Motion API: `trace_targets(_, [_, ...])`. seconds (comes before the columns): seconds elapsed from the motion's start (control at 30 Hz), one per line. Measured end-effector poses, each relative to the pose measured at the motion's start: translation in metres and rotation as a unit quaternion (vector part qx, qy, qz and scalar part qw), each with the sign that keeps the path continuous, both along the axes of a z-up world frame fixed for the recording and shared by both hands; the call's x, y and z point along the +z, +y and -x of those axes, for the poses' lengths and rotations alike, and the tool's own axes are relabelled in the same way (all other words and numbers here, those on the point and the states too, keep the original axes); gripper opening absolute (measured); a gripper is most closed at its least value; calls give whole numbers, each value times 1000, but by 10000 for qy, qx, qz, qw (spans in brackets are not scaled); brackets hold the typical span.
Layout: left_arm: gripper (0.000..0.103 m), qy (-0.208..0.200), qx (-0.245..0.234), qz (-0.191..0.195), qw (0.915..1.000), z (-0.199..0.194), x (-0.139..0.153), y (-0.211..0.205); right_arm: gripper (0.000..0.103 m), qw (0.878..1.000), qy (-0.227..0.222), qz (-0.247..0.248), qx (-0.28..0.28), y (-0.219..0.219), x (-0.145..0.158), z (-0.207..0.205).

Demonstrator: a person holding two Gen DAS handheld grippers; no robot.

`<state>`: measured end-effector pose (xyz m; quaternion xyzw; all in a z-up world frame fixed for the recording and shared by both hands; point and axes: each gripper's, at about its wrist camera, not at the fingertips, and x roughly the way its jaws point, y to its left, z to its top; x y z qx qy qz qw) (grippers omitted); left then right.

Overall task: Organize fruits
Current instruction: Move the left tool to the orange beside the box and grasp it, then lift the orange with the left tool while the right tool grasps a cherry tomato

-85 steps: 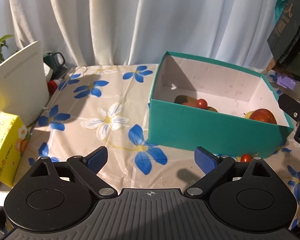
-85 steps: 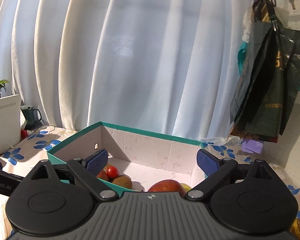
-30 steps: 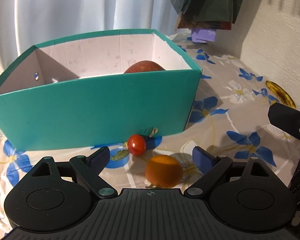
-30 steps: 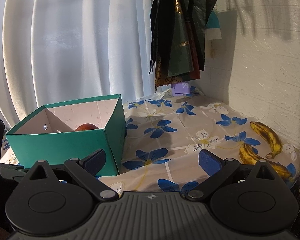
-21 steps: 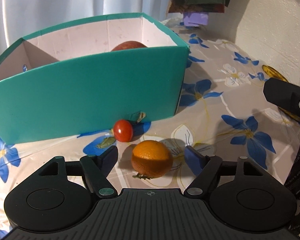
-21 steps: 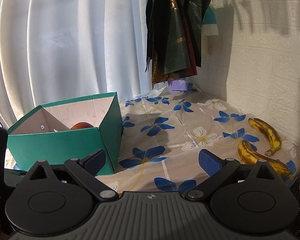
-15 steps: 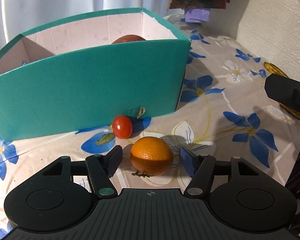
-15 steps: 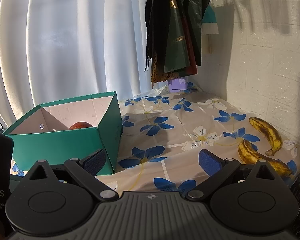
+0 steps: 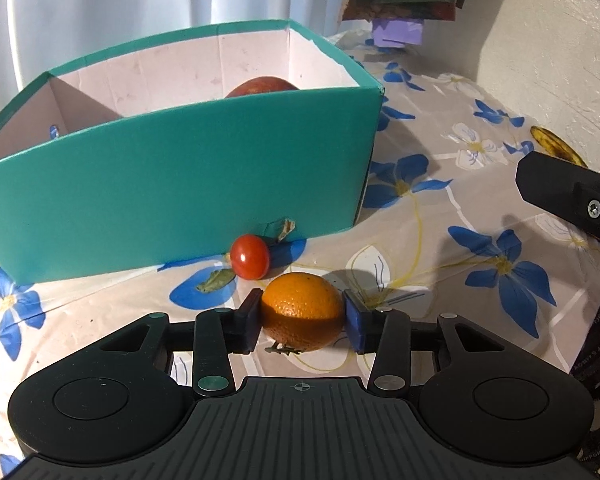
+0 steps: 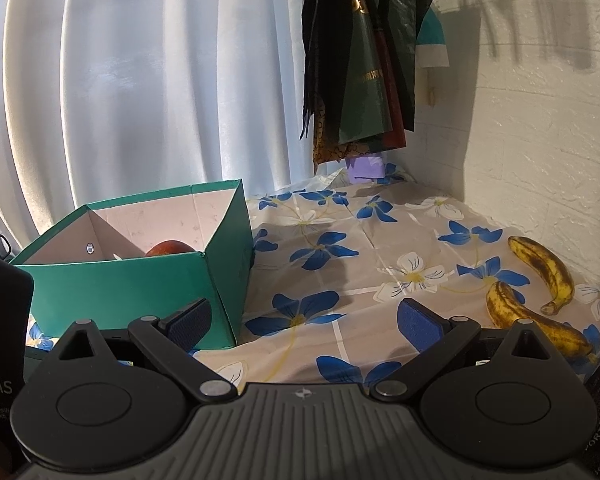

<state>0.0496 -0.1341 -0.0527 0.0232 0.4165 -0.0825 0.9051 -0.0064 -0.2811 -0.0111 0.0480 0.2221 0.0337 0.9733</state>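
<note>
The left gripper point(image 9: 303, 322) has just been closing, and now its two blue pads pinch the orange point(image 9: 302, 311) from both sides. The orange sits on the flowered cloth point(image 9: 440, 240), near the camera. A small tomato point(image 9: 250, 256) lies just past it, a bit to the left, close to the green box point(image 9: 172, 188). I cannot tell if the tomato touches the box. Inside the box a red fruit point(image 9: 262, 86) peeks over the near wall.

The right gripper point(image 10: 304, 324) is spread wide with nothing between its pads. Two spotty bananas point(image 10: 540, 292) lie on the cloth at the right, by the white wall, well apart from the box point(image 10: 140, 276).
</note>
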Motion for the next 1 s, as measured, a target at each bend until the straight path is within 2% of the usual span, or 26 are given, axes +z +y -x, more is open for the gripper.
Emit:
trace_targets(0.2, [46,-111,177,30,9998,5,14,11,99,10000,-68,15,34,1,3,3])
trace_targets(0.5, [46,-340,919,106,9951,30,45,62,97,9994,-65,235,234,21,-2,1])
trace_targets(0.67, [46,-397,1336,147,9901,43,55,94,76,9961,395,195,765,52,-19,-12])
trace_targets(0.7, [46,-397,1417,162,9890,45,56,100,75,9946,455,242,897,61,-23,-14])
trace_targets(0.77, [46,-390,1565,208,9867,48,57,111,64,9915,530,403,1119,79,-29,-21])
trace_targets(0.9, [46,-399,1768,228,9832,54,60,127,60,9869,624,576,1375,107,-39,-34])
trace_targets(0.97, [46,-417,1834,214,9819,56,62,133,52,9851,716,607,1444,116,-43,-41])
trace_targets(1.0, [46,-418,1864,203,9814,57,62,136,51,9840,774,612,1485,121,-45,-45])
